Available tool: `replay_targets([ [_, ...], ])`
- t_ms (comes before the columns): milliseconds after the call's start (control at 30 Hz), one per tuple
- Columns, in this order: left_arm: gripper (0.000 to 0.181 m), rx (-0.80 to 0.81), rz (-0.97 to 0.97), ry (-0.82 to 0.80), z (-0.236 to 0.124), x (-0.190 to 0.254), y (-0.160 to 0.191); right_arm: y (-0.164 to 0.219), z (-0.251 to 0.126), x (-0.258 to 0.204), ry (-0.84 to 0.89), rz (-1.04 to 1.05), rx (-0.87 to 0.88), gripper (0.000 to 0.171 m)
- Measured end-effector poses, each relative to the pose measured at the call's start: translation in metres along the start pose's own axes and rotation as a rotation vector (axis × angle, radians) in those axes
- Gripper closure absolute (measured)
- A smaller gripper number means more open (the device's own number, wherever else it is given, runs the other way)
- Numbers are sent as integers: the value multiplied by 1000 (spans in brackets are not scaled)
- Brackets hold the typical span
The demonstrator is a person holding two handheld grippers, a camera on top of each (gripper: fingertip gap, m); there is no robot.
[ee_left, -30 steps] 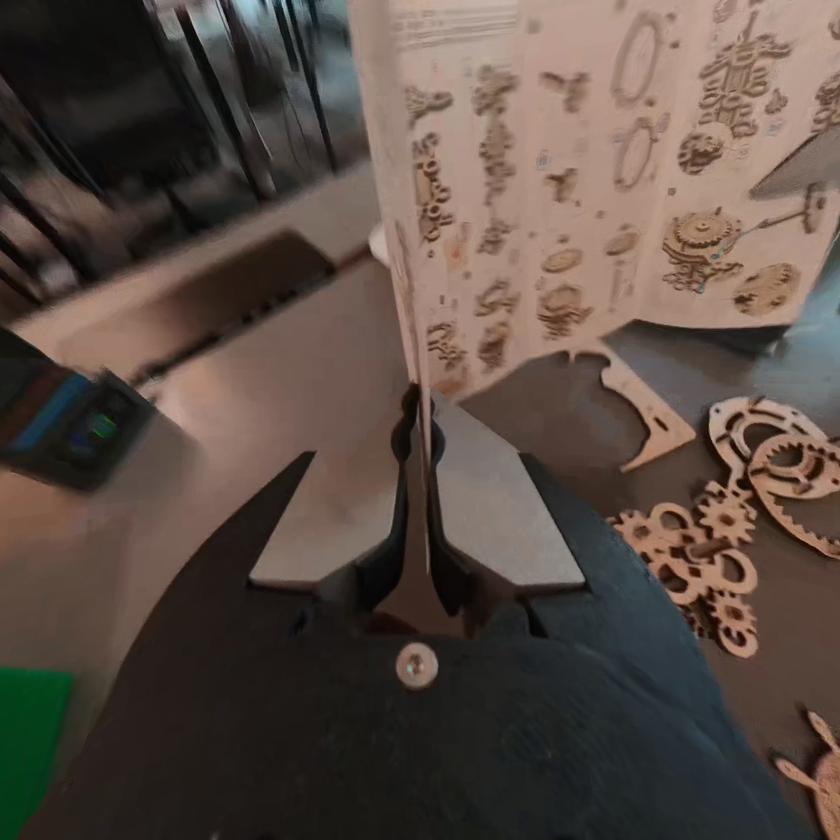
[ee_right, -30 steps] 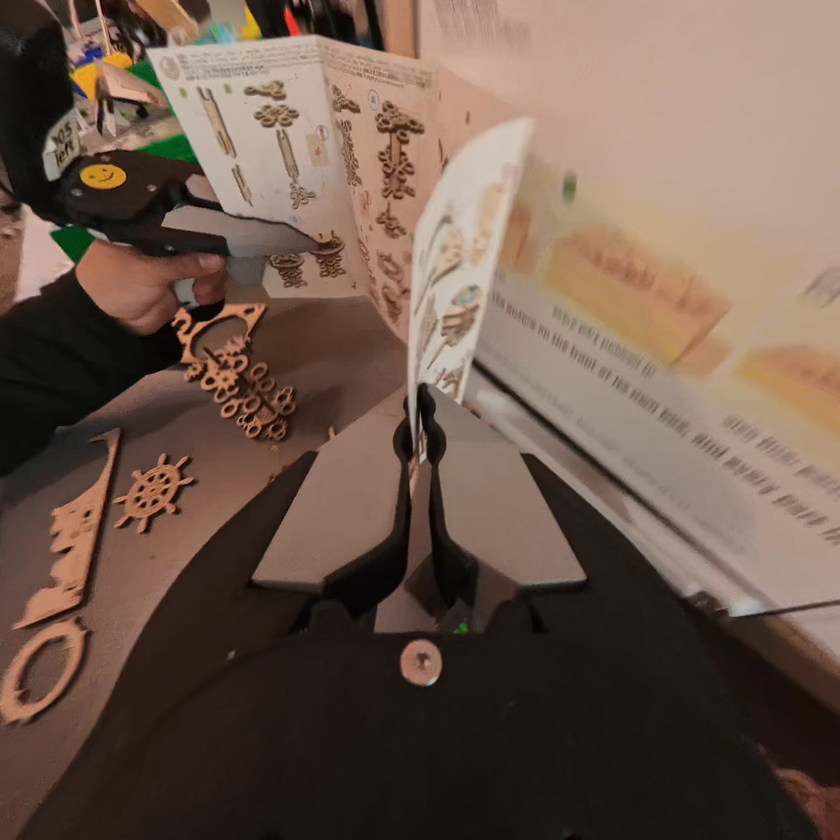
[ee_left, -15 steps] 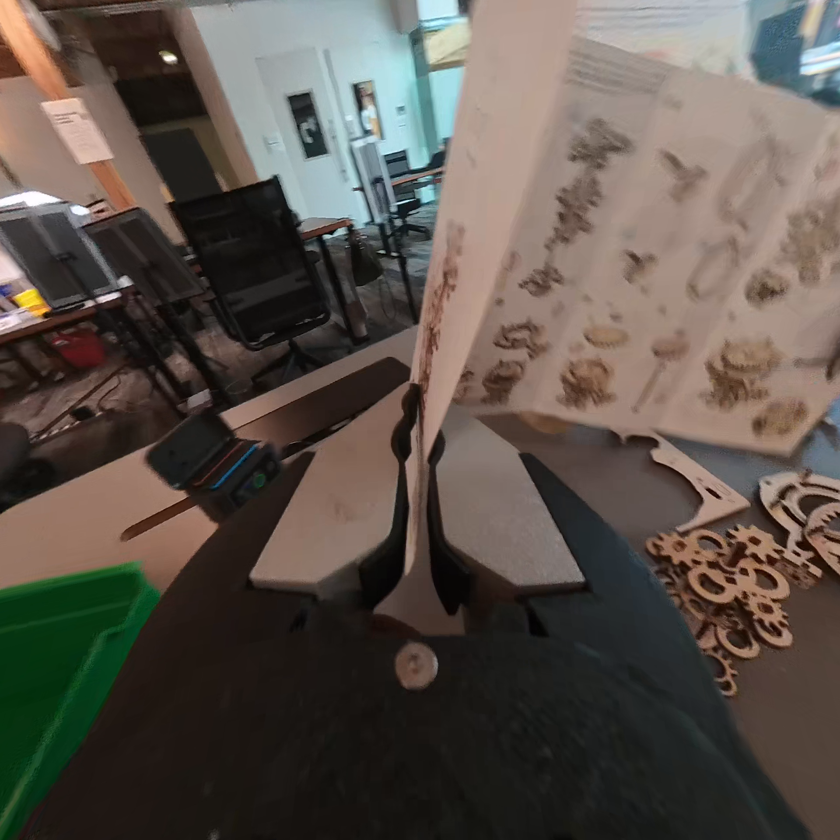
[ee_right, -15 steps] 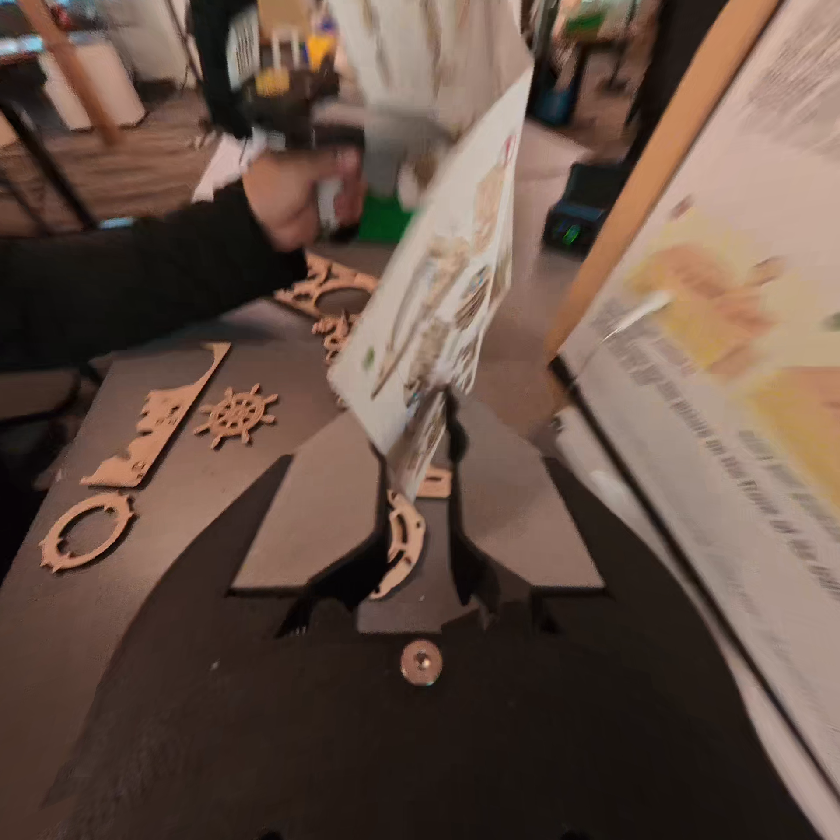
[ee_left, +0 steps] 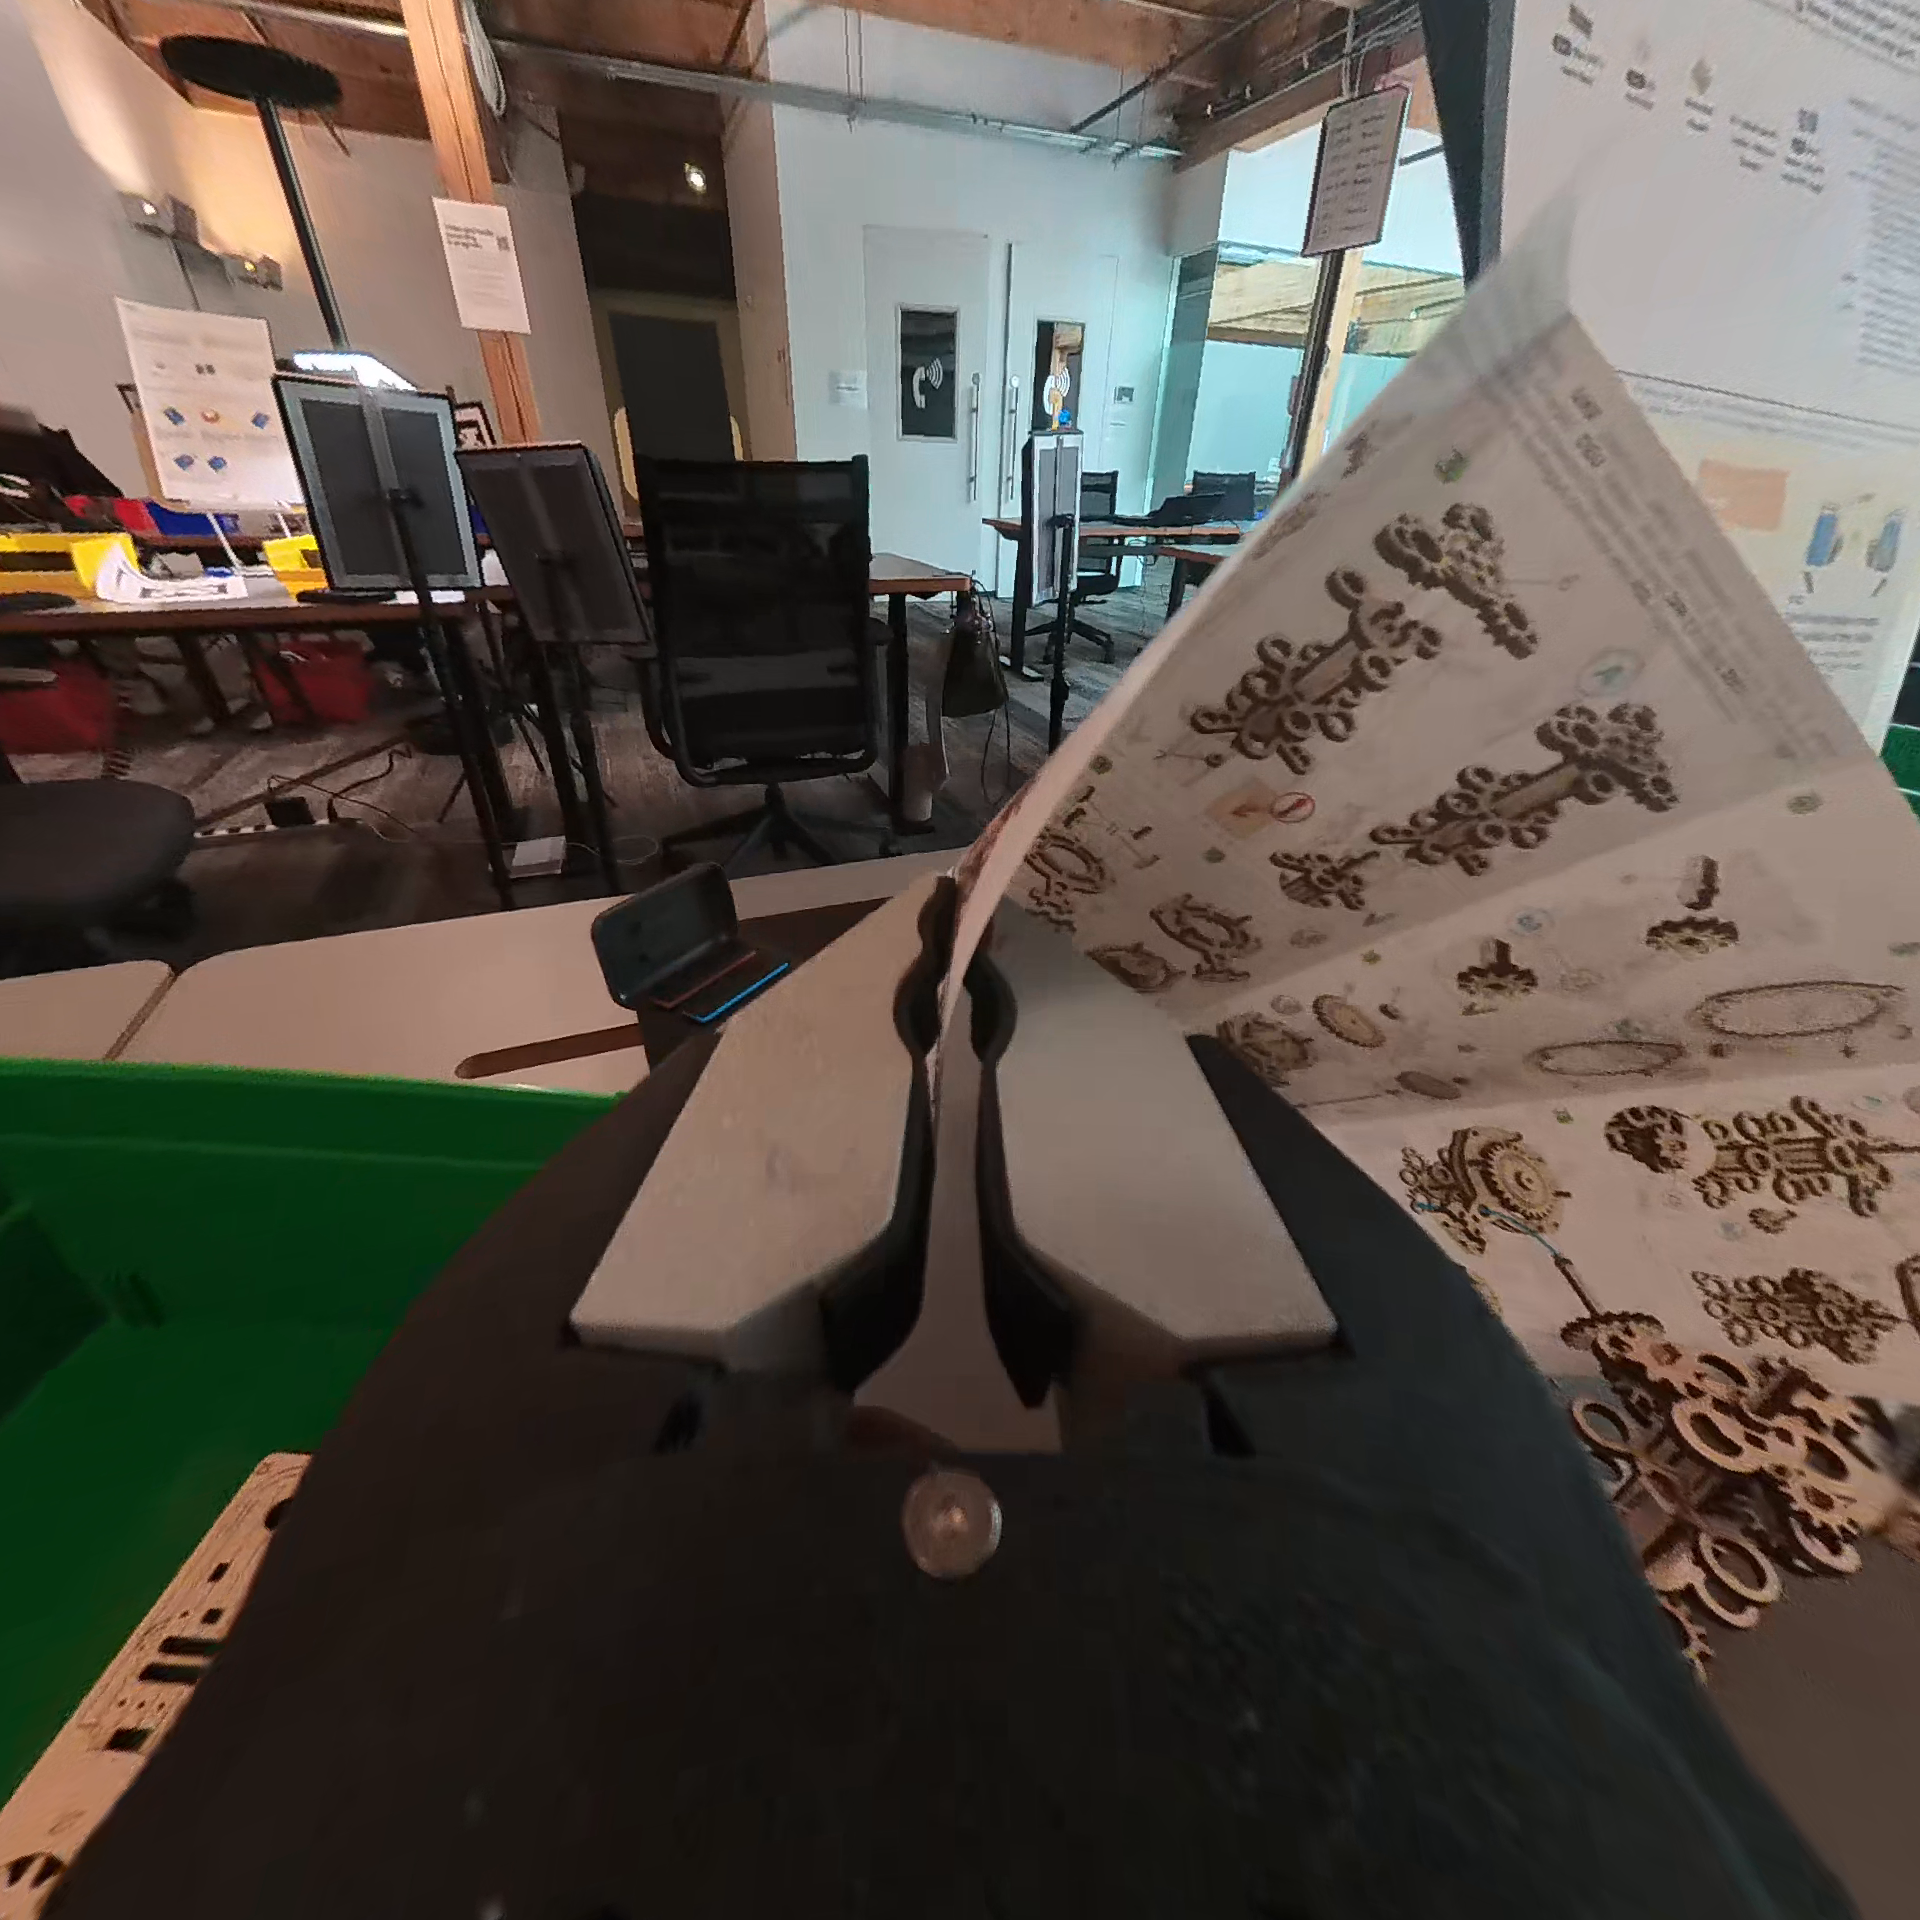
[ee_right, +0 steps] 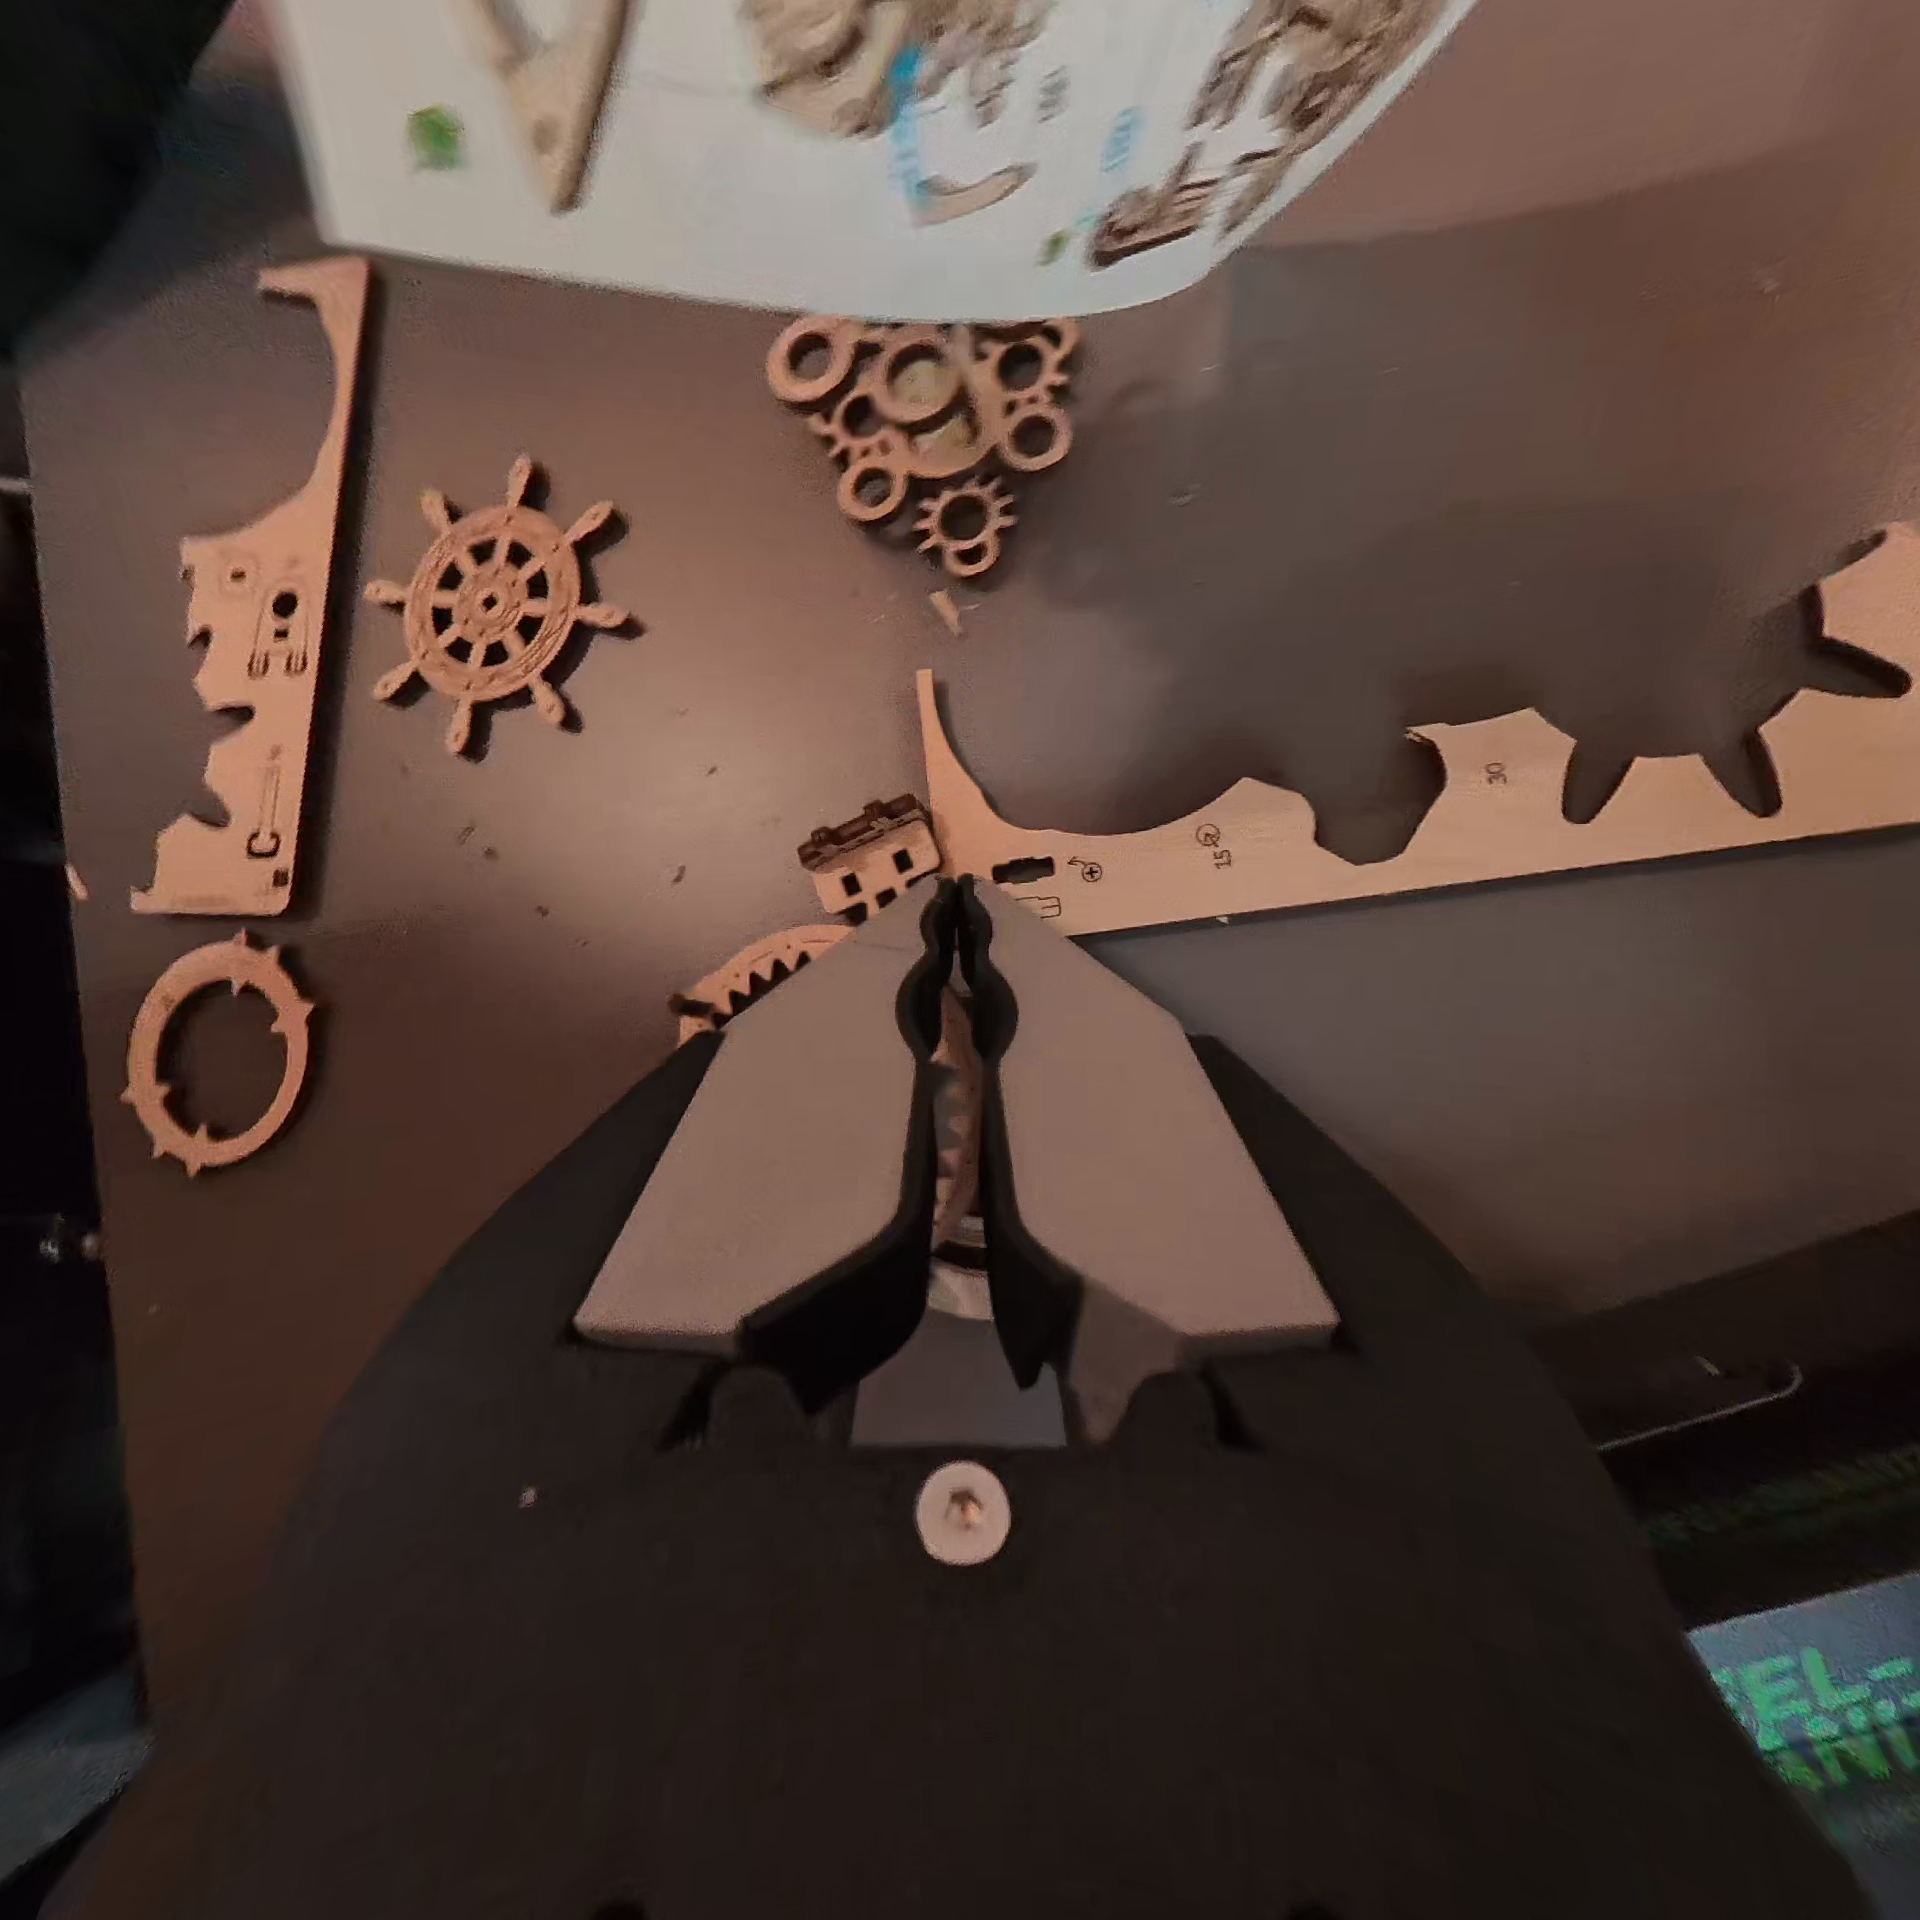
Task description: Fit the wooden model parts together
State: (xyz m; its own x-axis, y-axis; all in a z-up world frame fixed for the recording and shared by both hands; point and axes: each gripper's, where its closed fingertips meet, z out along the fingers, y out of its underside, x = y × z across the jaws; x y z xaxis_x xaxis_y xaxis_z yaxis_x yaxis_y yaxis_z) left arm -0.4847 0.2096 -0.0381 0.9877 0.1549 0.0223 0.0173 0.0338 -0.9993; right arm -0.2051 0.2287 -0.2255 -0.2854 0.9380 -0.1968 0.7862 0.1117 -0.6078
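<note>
My left gripper (ee_left: 951, 977) is shut on the edge of a folded paper instruction sheet (ee_left: 1455, 935) and holds it up; the sheet fans out to the right. Its far end hangs at the top of the right wrist view (ee_right: 831, 156). My right gripper (ee_right: 954, 896) is shut and empty, pointing down at the dark mat (ee_right: 1351, 1091). Its tips hover over a small wooden block part (ee_right: 873, 854) and a toothed ring (ee_right: 758, 977). On the mat lie a ship's wheel (ee_right: 490, 603), a cluster of rings and gears (ee_right: 925, 416), a spiked ring (ee_right: 218, 1051) and a long offcut strip (ee_right: 1455, 821).
A green bin (ee_left: 208, 1247) sits at the left under my left gripper, with a wooden sheet (ee_left: 135, 1683) in it. A small open case (ee_left: 686, 951) lies on the pale table behind. A side offcut (ee_right: 265, 623) lies at the mat's left. Gear parts (ee_left: 1725, 1455) lie under the sheet. Left tips to right tips: about 35 cm. To the ship's wheel (ee_right: 490, 603): right tips about 12 cm, left tips about 30 cm.
My right gripper let go of the sheet, shut empty and tipped down over the mat. My left gripper lifted and swung left with the sheet, over the green bin.
</note>
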Motion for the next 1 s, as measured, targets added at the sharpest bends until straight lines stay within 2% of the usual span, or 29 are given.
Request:
replay_targets([
  [100, 181, 20, -22, -6, -4, -3, -4, -10, -12, -10, 35, -47, 32, 171],
  [200, 181, 29, -72, 17, -6, -3, -4, -27, -31, 23, 232, -41, 93, 171],
  [333, 181, 12, -78, 27, -2, -1, 2, -14, -8, 31, 201, -18, -9, 171],
  [467, 181, 14, -79, 26, -2, -1, 1, -2, 6, -19, -24, -40, -64, 171],
  [500, 181, 22, -83, 26, -3, -2, -1, 3, 6, -28, -36, -68, -82, 171],
  [600, 181, 35, -89, 20, -5, -4, -4, -3, -22, -1, 226, -113, -18, 171],
  [667, 181, 45, -104, 27, -6, -4, -6, -11, -53, 17, 338, -65, 103, 171],
  [733, 181, 52, -120, 47, -7, -1, -9, -4, -83, 40, 469, 6, 141, 171],
  [867, 181, 40, -93, 52, -7, 5, -10, 14, -107, 60, 584, 141, 177, 123],
  [933, 181, 25, -89, 63, -4, 9, -7, 19, -104, 63, 605, 151, 175, 114],
  [1000, 181, 5, -92, 79, -2, 12, -2, 30, -98, 72, 633, 159, 125, 116],
])
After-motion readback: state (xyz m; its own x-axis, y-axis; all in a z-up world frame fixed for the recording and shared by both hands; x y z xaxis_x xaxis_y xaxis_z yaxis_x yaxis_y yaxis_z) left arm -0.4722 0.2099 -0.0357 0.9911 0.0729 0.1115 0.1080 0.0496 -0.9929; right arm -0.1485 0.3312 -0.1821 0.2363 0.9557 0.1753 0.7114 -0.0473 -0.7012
